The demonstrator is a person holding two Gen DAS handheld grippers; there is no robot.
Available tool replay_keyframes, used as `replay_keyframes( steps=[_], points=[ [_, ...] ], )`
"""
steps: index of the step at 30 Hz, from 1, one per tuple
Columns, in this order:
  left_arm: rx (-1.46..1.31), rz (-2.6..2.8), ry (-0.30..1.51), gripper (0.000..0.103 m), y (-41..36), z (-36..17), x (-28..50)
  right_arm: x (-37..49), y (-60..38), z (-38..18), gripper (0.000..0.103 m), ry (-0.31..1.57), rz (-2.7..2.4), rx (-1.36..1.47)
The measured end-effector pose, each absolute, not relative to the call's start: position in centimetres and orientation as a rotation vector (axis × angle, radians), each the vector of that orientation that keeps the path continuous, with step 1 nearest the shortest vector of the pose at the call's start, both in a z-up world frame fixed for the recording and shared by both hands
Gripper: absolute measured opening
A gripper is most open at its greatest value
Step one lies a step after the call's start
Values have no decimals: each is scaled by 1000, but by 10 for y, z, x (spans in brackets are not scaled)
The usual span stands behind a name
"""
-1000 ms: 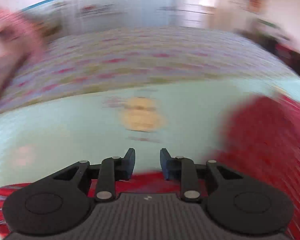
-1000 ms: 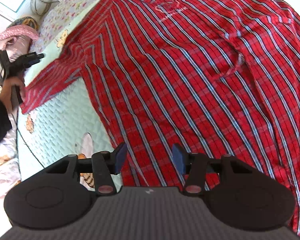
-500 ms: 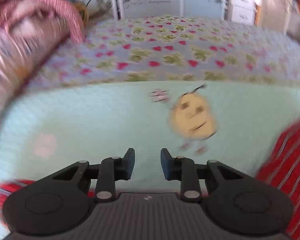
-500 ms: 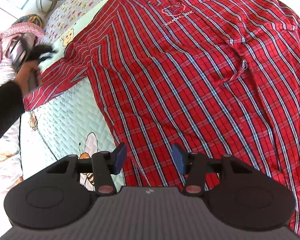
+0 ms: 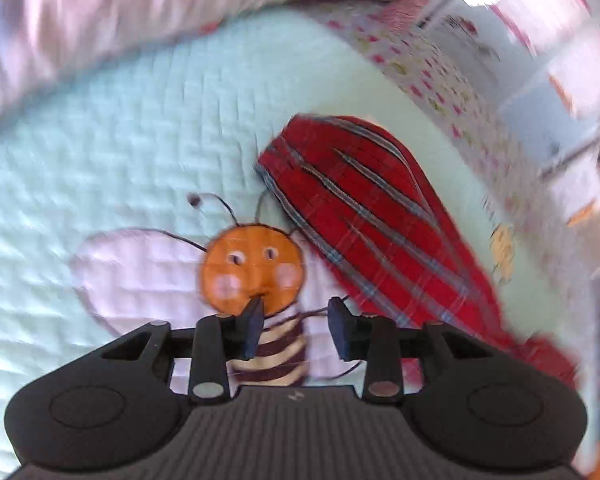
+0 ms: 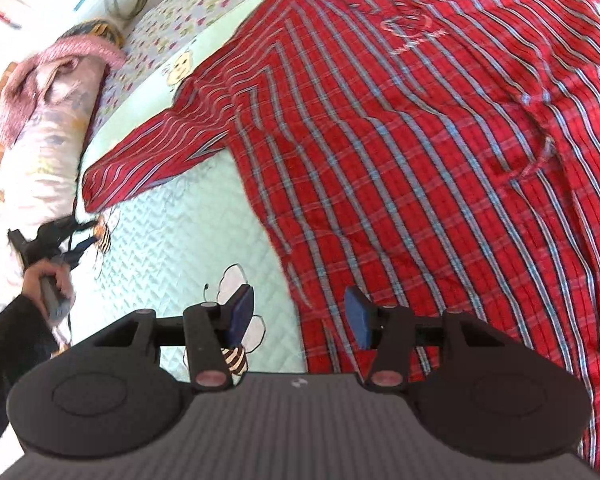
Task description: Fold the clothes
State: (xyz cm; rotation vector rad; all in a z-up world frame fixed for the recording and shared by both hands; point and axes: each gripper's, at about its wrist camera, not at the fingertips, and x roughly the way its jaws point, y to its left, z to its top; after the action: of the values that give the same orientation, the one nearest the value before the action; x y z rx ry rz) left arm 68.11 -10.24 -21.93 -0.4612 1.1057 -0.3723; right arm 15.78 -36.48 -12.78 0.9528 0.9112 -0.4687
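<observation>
A red plaid shirt [image 6: 420,140] lies spread flat on the mint quilt [image 6: 188,248], its left sleeve [image 6: 152,160] stretched out sideways. In the left wrist view the sleeve's cuff end [image 5: 360,200] lies just ahead and to the right of my left gripper [image 5: 296,320]. That gripper's jaws are opening, with nothing between them, over a printed bee [image 5: 252,272]. The right wrist view shows a hand [image 6: 48,284] holding the left gripper [image 6: 74,238] near the cuff. My right gripper [image 6: 300,314] stands open above the shirt's lower left edge, gripping nothing.
A pink and white rolled blanket [image 6: 48,120] lies along the quilt's left side, close behind the left gripper; it also appears as a blanket [image 5: 140,20] across the top of the left wrist view. A floral sheet [image 6: 188,12] borders the far edge. More bee prints [image 6: 236,344] dot the quilt.
The left gripper swept quickly along the quilt toward the sleeve's cuff and rolled, and its jaws widened. The right gripper shifted only slightly over the shirt's lower edge.
</observation>
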Motion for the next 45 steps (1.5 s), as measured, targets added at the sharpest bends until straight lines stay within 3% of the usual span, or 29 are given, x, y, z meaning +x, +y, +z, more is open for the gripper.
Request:
replay_keyframes(
  steps=[5,6,9,10,17,22,27,31,35,38,45],
  points=[
    [-682,-375,1088,47,-119,-238,712,152,-356,-125,52,930,-473,933],
    [-691,-370,1085,43,-122,-241,715,150,-355,-126,53,936,-476,931],
    [-674,-278,1053,6,-123,-231,710,146,-351,-128,53,955,-488,929],
    [-643,-263,1018,5,-121,-221,701,145,-350,-127,53,953,-491,931],
    [-334,-241,666,7,-125,-123,615,135,-355,-111,53,903,-492,936],
    [-388,-99,855,10,-126,-167,645,126,-353,-108,53,897,-488,921],
    [-382,-73,899,12,-101,-196,610,109,-355,-108,53,881,-515,950],
    [-513,-18,921,20,-74,-200,593,99,-361,-104,53,849,-533,947],
    [-558,-18,955,22,-67,-189,562,90,-364,-102,53,818,-542,977],
    [-539,-141,1005,24,-74,-186,520,81,-364,-105,53,803,-544,1023],
    [-149,-688,1150,25,-138,-178,342,32,-359,-108,53,852,-557,1029]
  ],
)
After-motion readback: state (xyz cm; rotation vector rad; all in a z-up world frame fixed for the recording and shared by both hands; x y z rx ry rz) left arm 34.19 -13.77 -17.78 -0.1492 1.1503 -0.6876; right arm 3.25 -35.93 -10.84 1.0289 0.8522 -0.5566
